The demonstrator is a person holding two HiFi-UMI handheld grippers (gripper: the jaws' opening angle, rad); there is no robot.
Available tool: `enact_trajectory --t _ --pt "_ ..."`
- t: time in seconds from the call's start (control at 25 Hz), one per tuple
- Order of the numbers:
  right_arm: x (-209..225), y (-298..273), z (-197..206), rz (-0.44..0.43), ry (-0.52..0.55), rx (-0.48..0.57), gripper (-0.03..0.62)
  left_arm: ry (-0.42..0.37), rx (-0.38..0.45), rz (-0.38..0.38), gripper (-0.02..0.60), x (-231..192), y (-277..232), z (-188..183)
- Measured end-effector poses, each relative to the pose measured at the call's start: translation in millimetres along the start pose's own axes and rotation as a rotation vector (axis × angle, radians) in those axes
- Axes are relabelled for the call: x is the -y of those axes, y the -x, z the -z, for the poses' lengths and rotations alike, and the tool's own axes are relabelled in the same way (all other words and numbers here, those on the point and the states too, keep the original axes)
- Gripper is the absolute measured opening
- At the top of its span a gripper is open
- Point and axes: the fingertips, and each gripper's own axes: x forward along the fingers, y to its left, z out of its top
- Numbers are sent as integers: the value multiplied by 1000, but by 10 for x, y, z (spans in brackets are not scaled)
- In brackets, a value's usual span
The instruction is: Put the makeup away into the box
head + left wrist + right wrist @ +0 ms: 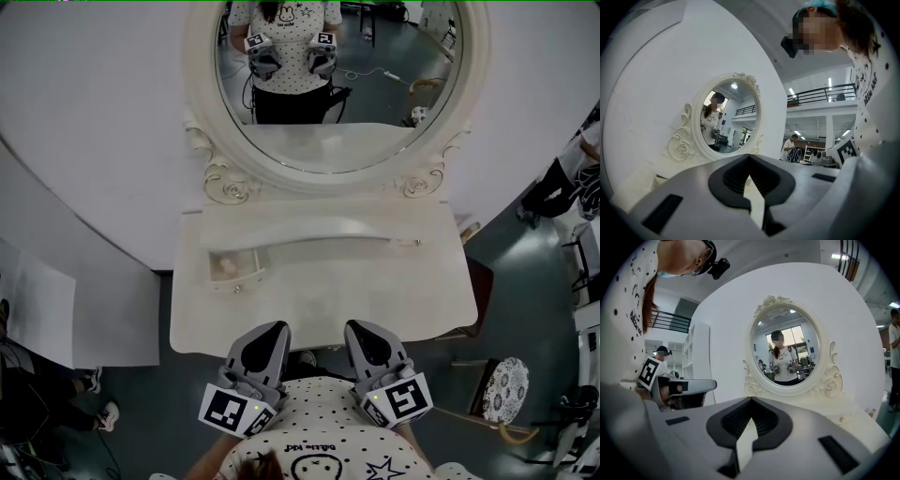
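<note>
Seemingly ready to begin, we hold the left hand-held gripper (274, 330) and right hand-held gripper (359, 330) closed and empty facing the mirror (337, 84); a pale item (225, 267), perhaps makeup, lies in the open drawer (240, 280) beneath it.

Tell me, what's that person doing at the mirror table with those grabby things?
A person stands at a white dressing table with an oval mirror, one gripper in each hand. The left tongs and right tongs are both shut, empty, held close to the body. A small drawer stands open. Nothing is picked up yet.
</note>
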Motion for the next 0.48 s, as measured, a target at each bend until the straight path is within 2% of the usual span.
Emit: enact_trajectory --t 0.48 --pt "-113 -15 72 -32 -15 -46 6 19 0 -37 -5 -46 132 29"
